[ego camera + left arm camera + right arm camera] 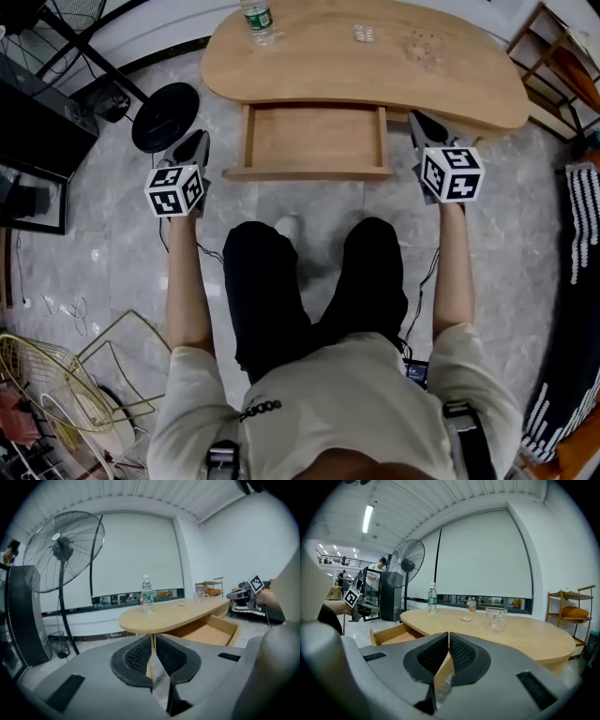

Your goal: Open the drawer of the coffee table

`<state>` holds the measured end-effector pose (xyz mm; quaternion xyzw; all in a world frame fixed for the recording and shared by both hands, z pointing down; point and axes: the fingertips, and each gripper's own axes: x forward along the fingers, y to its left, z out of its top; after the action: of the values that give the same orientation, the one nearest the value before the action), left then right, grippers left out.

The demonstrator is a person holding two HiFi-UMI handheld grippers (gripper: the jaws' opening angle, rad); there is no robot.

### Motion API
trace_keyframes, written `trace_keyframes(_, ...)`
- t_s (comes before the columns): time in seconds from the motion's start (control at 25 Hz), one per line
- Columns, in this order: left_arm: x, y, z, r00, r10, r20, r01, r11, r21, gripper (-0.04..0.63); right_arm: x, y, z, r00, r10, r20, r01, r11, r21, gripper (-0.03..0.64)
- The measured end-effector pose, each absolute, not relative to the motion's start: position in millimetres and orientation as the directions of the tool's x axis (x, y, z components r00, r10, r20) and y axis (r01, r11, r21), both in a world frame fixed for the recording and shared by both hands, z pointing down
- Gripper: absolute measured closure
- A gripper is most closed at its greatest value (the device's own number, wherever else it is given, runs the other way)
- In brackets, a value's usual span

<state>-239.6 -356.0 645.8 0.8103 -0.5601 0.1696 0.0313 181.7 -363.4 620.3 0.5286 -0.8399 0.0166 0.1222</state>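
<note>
Pale grey stone-pattern floor, with a light wooden coffee table at the far side.

Left gripper: jaws closed together with nothing between them. It is held in the air off the left front corner of the drawer, near it but apart from it.

Right gripper: jaws likewise closed and empty. It is held beside the drawer's right front corner, with its tip close to the table edge; contact cannot be confirmed.

Drawer: pulled out from under the table top toward the person, lying between the two grippers, its inside bare wood.

Both grippers point forward at the table and slightly downward, marker cubes uppermost. Both forearms reach straight ahead, roughly parallel, one on each side of the person's knees in black trousers.

On the table top:
- a plastic bottle, upright near the left end
- a small clear item near the middle
- a clear glass to its right

A standing fan is left of the table, its round black base on the floor beyond the left gripper.
</note>
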Motion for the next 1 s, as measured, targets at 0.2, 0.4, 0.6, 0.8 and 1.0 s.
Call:
trace_keyframes(0.2,-189,-385,609,0.405,-0.882,0.241,-0.851,-0.46,-0.252,0.577,152,-375,604,-0.447,-0.876,0.182,-0.874,0.471,0.12,0.611)
trace_keyframes(0.4,-162,-423,601,0.477,-0.853,0.213,-0.809,-0.521,-0.273,0.577,118,-400,589,-0.469,-0.867,0.169,-0.852,0.494,0.172,0.611)
trace_keyframes(0.6,-164,-482,575,0.502,-0.845,0.181,-0.811,-0.533,-0.242,0.577,98,-444,554,-0.472,-0.869,0.148,-0.846,0.493,0.201,0.611)
trace_keyframes(0.8,-161,-501,515,0.528,-0.82,0.22,-0.784,-0.571,-0.244,0.577,102,-462,501,-0.438,-0.879,0.19,-0.872,0.467,0.148,0.611)
trace_keyframes(1.0,-166,-521,413,0.522,-0.822,0.229,-0.781,-0.569,-0.259,0.577,114,-469,410,-0.399,-0.889,0.224,-0.888,0.436,0.146,0.611)
